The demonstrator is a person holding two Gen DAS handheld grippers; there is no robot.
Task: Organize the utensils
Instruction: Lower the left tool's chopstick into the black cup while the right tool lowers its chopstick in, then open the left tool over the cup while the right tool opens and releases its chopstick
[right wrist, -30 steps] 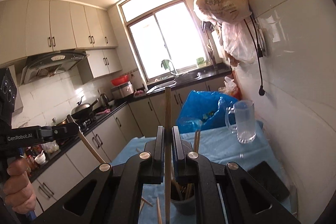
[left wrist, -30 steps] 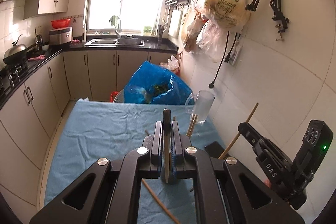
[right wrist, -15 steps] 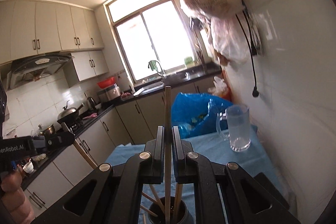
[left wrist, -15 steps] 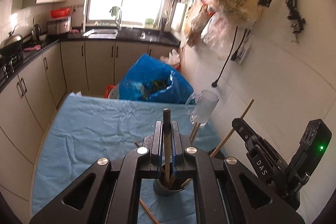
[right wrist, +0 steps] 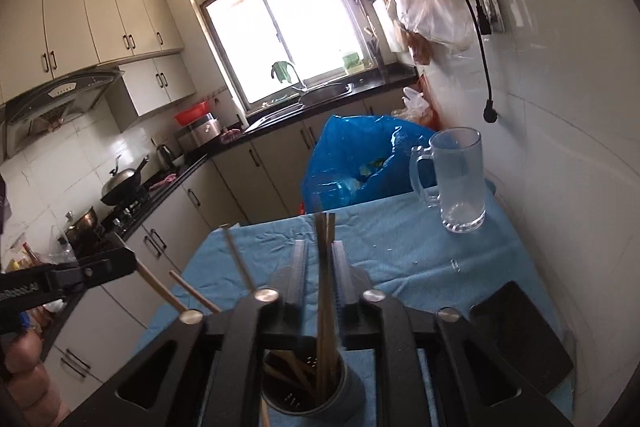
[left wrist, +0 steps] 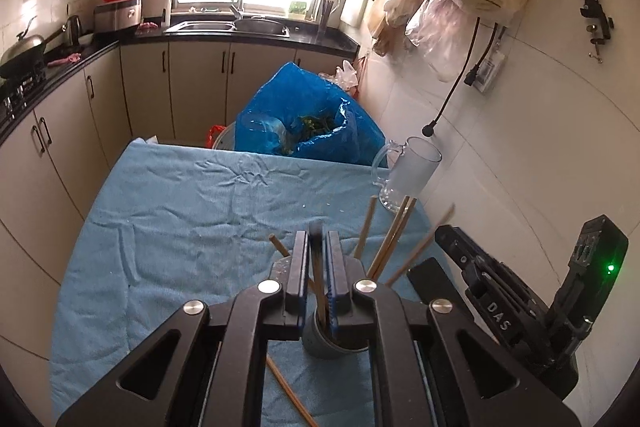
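A grey utensil holder (left wrist: 332, 345) stands on the blue cloth (left wrist: 180, 227) with several wooden chopsticks (left wrist: 394, 239) leaning in it. My left gripper (left wrist: 317, 239) hangs just above it. Its jaws are opening, and a dark chopstick (left wrist: 318, 279) stands blurred and loose between them, its lower end in the holder. My right gripper (right wrist: 320, 247) is over the same holder (right wrist: 352, 395). Its jaws are opening too, with gaps on both sides of the wooden chopstick (right wrist: 324, 267) that reaches down into the holder. One chopstick (left wrist: 288, 395) lies on the cloth.
A glass mug (right wrist: 460, 183) stands at the far right of the table by the tiled wall. A black flat object (right wrist: 520, 331) lies near the holder. A blue plastic bag (left wrist: 304, 123) sits beyond the table's far edge. A hand (right wrist: 28, 379) holds the left gripper.
Both grippers came down over the holder. Their jaws, shut on a chopstick each before, have parted, and the sticks have slid lower into the holder.
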